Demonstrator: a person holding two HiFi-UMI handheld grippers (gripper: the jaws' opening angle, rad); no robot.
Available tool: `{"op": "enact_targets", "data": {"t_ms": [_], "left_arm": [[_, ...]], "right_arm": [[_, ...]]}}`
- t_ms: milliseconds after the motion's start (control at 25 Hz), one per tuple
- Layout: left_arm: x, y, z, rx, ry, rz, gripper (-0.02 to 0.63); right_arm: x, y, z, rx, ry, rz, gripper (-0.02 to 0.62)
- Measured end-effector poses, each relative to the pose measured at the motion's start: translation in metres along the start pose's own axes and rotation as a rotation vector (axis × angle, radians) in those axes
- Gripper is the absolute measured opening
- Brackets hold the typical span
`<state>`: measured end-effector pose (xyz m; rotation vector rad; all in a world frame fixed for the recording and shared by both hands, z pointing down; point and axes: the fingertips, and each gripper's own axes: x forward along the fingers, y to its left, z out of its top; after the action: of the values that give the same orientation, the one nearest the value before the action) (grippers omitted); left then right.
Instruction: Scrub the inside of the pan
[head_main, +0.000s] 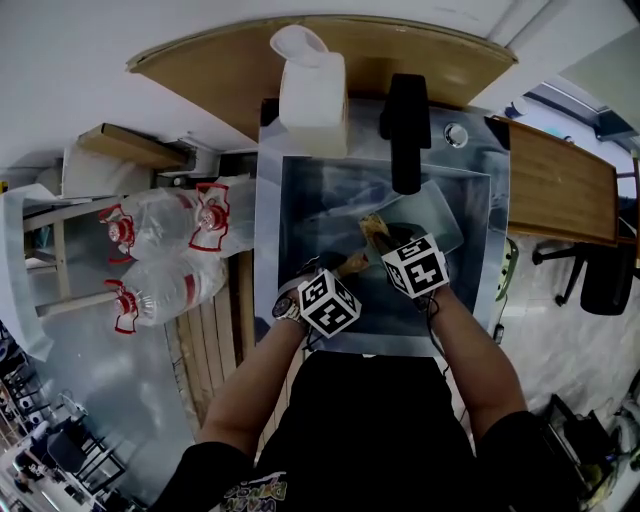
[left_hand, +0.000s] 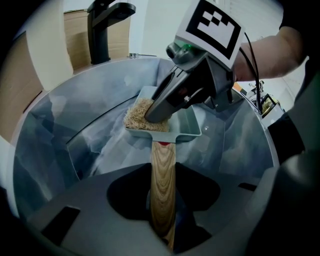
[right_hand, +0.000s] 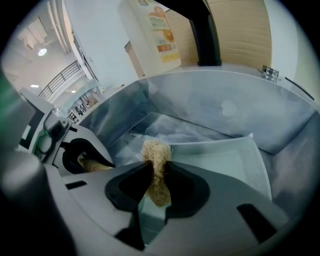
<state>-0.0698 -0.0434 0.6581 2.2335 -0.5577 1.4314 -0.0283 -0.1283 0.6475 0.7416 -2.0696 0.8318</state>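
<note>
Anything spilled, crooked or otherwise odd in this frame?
Nothing stands out. The pan is in the sink, its handle gripped by the left claw, and the right claw holds a scrubber against the pan's inside. No spill or damage shows.
</note>
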Motion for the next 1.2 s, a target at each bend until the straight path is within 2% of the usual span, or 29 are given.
{"op": "enact_targets", "data": {"t_ms": [400, 880, 1080, 1200], "left_arm": [[0.0, -0.001, 0.0, -0.005, 0.005, -0.002, 0.153], [0.001, -0.001, 0.0, -0.013, 0.006, -0.003, 0.153], [0.001, -0.001, 0.001, -0.018, 0.005, -0.005, 0.153], [0.001, -0.002, 0.001, -0.019, 0.006, -0.004, 0.153]], "right_arm": [[0.0, -0.015, 0.0, 0.04, 0.035, -0.003, 0.097], [-0.021, -0.089, 0.0, 0.192, 0.012, -0.155, 0.097], [-0.025, -0.112, 0.001, 0.252, -0.019, -0.188, 0.097], [-0.035, -0.13, 0.002, 0.284, -0.026, -0.255, 0.097]]}}
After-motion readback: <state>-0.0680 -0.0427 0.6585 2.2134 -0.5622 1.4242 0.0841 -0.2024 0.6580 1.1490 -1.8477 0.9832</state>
